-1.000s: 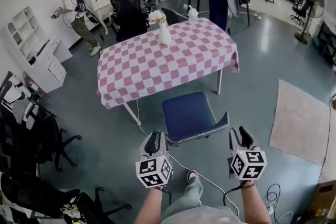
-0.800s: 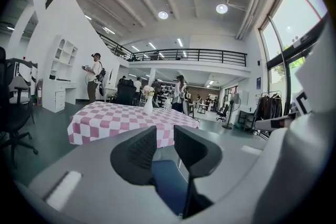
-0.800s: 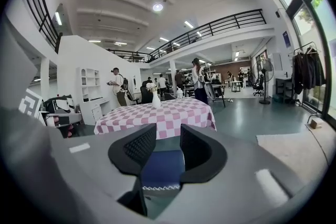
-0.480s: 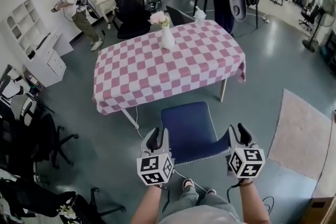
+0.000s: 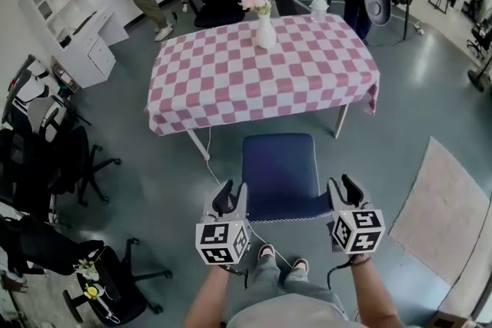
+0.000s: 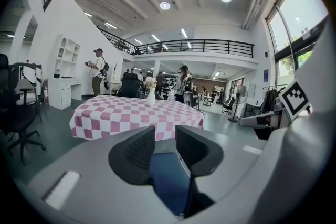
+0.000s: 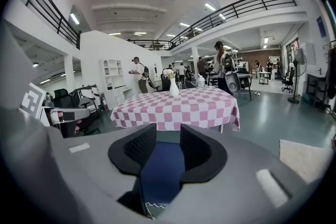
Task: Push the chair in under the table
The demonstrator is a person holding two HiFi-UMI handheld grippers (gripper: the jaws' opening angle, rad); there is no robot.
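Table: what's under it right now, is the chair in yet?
Only two white legs show below the checkered cloth. The blue chair stands wholly in front, not underneath. The cloth covers the rest of that space.

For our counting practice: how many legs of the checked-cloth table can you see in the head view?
2. One leg shows under the tablecloth's near left corner, the other leg under its near right corner. Far legs may be hidden behind the cloth.
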